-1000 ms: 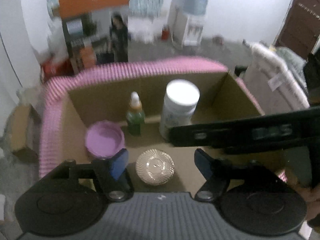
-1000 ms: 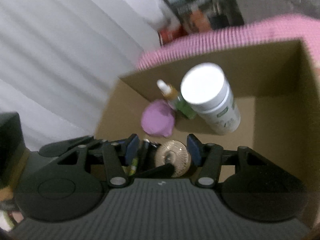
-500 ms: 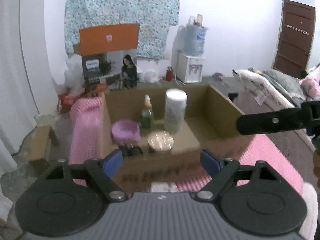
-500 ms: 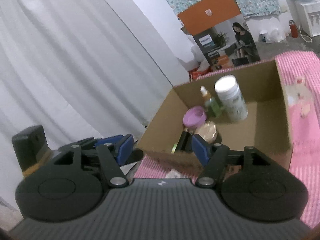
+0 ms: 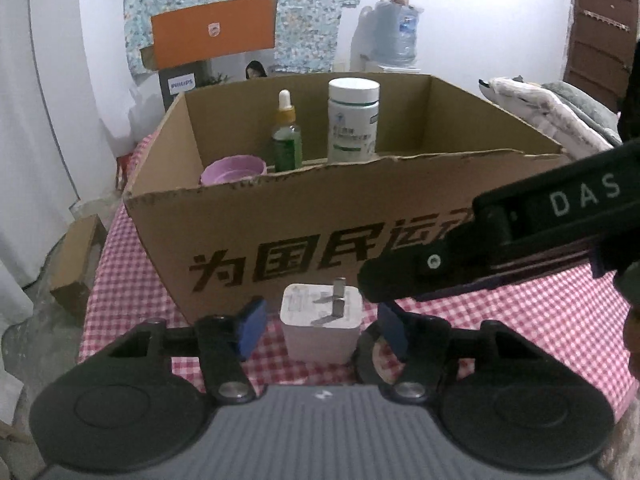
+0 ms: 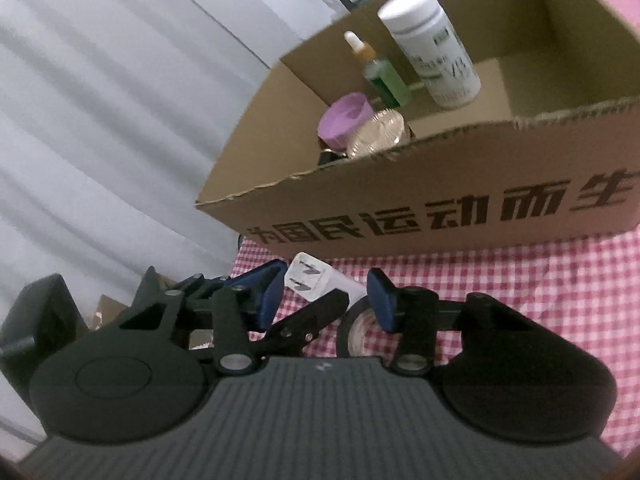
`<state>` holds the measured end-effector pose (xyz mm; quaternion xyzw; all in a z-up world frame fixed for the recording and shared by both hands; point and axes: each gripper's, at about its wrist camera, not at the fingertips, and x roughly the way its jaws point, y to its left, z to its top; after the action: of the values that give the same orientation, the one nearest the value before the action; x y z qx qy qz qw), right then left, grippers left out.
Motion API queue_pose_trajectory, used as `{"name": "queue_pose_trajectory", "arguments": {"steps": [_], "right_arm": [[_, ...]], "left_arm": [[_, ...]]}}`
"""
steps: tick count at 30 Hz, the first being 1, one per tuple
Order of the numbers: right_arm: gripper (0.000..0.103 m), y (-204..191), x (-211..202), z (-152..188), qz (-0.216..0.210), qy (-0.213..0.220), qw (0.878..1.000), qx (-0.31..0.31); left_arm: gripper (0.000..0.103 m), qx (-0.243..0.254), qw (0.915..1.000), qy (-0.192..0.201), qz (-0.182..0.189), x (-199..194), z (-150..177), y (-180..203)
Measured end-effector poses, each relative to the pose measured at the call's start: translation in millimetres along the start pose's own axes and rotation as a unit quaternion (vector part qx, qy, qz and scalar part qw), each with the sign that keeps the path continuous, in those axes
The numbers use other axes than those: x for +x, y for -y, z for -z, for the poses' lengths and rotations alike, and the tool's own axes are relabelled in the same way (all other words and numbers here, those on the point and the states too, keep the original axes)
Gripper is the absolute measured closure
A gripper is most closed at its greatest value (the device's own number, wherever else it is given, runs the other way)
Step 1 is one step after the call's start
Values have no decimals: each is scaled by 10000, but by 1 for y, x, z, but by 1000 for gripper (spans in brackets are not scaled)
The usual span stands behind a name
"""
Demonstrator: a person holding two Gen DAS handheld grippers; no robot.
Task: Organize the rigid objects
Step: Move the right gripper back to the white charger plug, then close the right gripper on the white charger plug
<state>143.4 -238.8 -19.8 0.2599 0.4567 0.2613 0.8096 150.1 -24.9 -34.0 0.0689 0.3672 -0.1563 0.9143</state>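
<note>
A white plug adapter stands on the red checked cloth in front of the cardboard box. My left gripper straddles it; its jaws are closing, with a gap still showing on each side. A black tape roll lies just right of the adapter. My right gripper hangs over the same spot, jaws closing, its pads touching nothing; one of its fingers crosses the left wrist view. Inside the box are a white pill bottle, a green dropper bottle, a purple jar and a gold-lidded jar.
The box's near wall rises right behind the adapter. A white curtain hangs on the left, and a small carton sits on the floor beside the table. An orange box, a water dispenser and bedding lie beyond.
Both grippers have drawn back out of the box and sunk to the cloth in front of it. Their jaws widened, then narrowed. The adapter now sits between the left fingers.
</note>
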Motion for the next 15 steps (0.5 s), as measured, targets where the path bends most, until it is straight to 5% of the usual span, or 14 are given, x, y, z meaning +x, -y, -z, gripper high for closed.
{"name": "queue_pose_trajectory", "arguments": {"steps": [5,15], "right_arm": [[66,3,14,-2,-21,-106,9998,141],[70,4,20,-4,-115,-160,9994,274]], "left_arm": [[58,-20,10000,-44,23,11,3,-3],[59,-57,9999,-114,4,7,9,1]]}}
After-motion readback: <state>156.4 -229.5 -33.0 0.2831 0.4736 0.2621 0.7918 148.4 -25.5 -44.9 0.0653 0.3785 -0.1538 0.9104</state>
